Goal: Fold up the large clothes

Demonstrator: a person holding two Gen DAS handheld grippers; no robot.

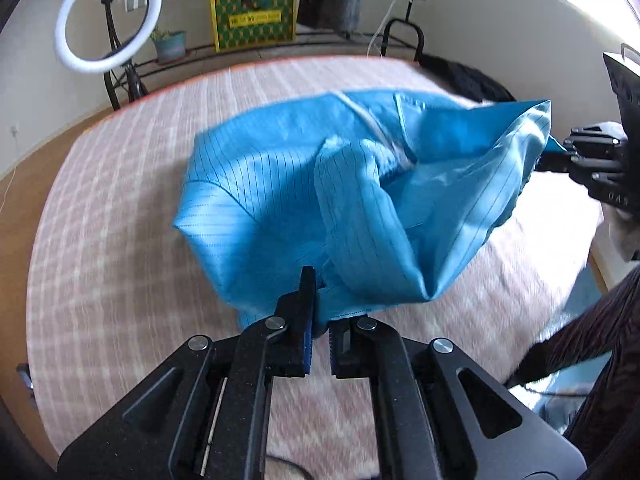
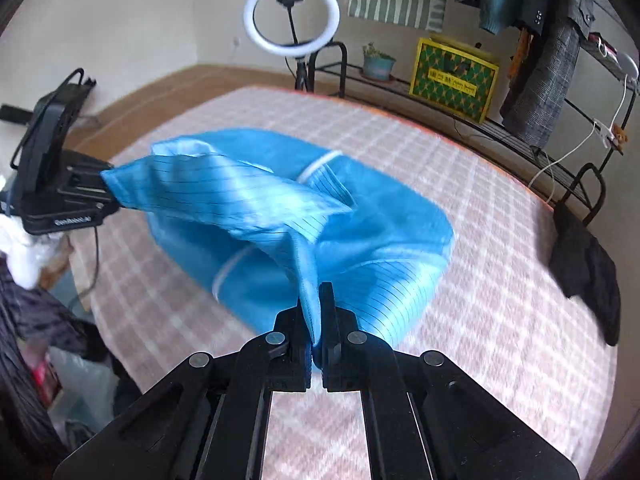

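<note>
A large blue garment (image 1: 320, 184) with thin dark stripes hangs bunched over the bed, its lower part resting on the pink checked cover (image 1: 120, 200). My left gripper (image 1: 320, 294) is shut on a fold of its near edge; the fabric hides the right finger. At the far right, my right gripper (image 1: 558, 156) pinches another corner. In the right wrist view, the right gripper (image 2: 314, 304) is shut on a blue fold of the garment (image 2: 360, 240). The left gripper (image 2: 106, 190) holds the stretched corner at the left. The cloth spans taut between both grippers.
A ring light (image 1: 108, 16) on a stand, a potted plant (image 1: 170, 44) and a yellow-green box (image 1: 254, 16) stand beyond the bed's far edge. A black cloth (image 2: 588, 276) lies at the bed's right edge. A rack of hanging clothes (image 2: 540, 60) lines the wall.
</note>
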